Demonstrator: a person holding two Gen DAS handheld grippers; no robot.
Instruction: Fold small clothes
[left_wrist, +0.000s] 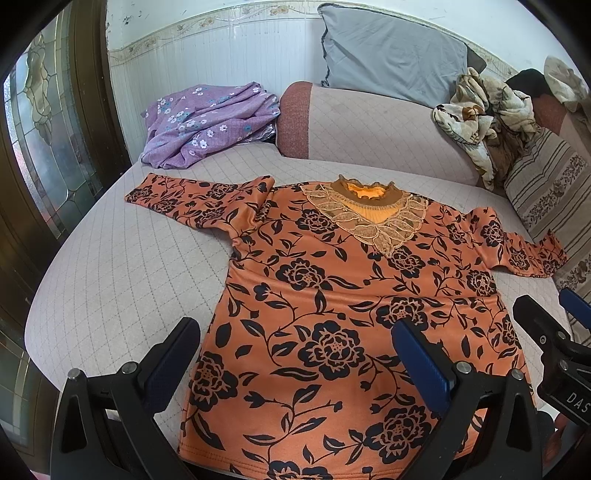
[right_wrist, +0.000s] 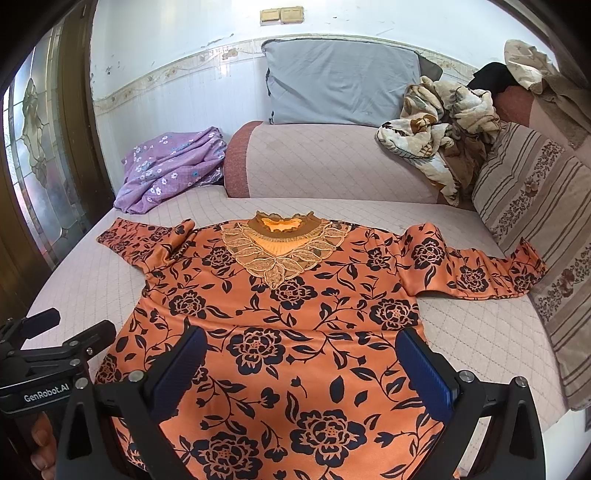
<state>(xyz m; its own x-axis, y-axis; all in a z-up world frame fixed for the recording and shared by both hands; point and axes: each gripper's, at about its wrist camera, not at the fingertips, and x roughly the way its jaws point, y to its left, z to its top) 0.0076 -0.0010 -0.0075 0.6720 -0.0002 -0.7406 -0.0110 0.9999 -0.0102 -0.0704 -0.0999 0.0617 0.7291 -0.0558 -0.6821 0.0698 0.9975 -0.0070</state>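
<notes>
An orange top with black flowers and a lace collar (left_wrist: 332, 295) lies spread flat, front up, on the quilted sofa seat (left_wrist: 122, 266), both sleeves stretched out sideways. It also shows in the right wrist view (right_wrist: 295, 314). My left gripper (left_wrist: 295, 354) is open and empty, hovering over the top's lower left part near the hem. My right gripper (right_wrist: 299, 365) is open and empty over the lower right part. The right gripper also shows at the right edge of the left wrist view (left_wrist: 554, 325), and the left gripper at the left edge of the right wrist view (right_wrist: 59, 332).
A crumpled purple flowered cloth (left_wrist: 210, 122) lies at the seat's back left. A grey pillow (left_wrist: 391, 51) and a beige flowered blanket (left_wrist: 487, 110) sit on the backrest. A striped cushion (right_wrist: 535, 229) stands at the right. A glass-panelled door (left_wrist: 48, 122) is at the left.
</notes>
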